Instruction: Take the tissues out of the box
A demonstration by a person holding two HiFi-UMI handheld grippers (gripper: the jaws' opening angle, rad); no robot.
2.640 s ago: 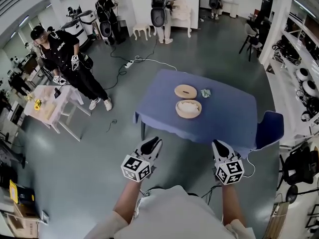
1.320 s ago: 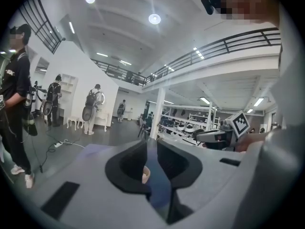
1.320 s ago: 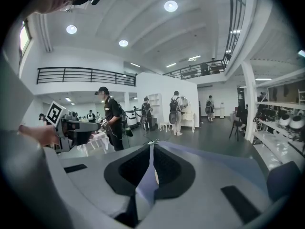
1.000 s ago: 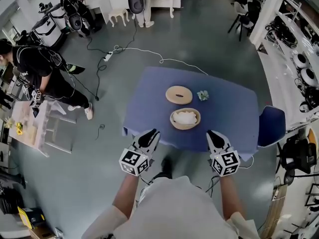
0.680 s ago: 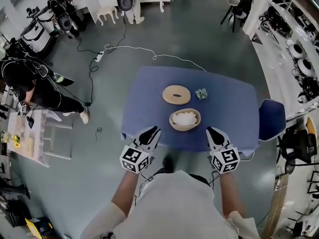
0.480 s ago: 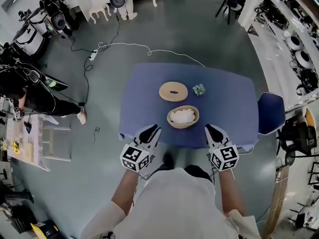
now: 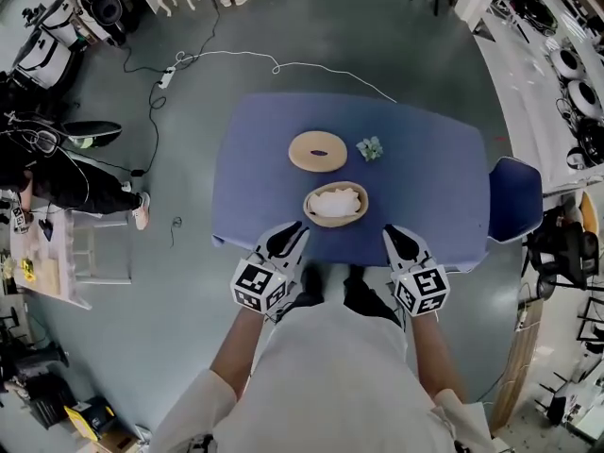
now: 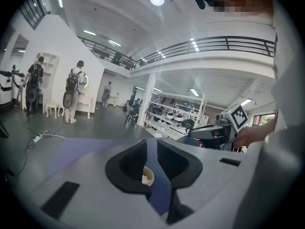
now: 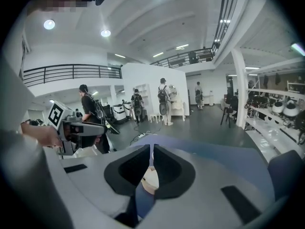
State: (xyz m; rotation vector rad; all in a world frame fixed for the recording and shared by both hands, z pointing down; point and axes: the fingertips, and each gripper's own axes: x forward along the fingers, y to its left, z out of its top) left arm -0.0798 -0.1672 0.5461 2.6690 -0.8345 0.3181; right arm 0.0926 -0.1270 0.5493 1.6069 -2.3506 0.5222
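Observation:
A round wooden box (image 7: 335,205) full of white tissues stands on the blue table (image 7: 425,187), near its front edge. The box's flat lid (image 7: 318,151), with a slot in it, lies just behind. My left gripper (image 7: 288,234) hovers at the table's front edge, left of the box, its jaws a little apart and empty. At the same edge, right of the box, my right gripper (image 7: 389,234) has its jaws almost together with nothing held. Part of the box (image 8: 147,176) shows through the left jaws' gap, and the box (image 9: 151,178) shows through the right jaws' slit.
A small crumpled green-and-white thing (image 7: 369,147) lies right of the lid. A blue chair (image 7: 514,199) stands at the table's right end. A white cable (image 7: 283,64) runs over the floor behind the table. A person (image 7: 57,173) stands by a small table far left.
The table has come closer and lower in the head view as I walked up to it. Both grippers, once short of it, now reach its front edge. Their jaws look unchanged.

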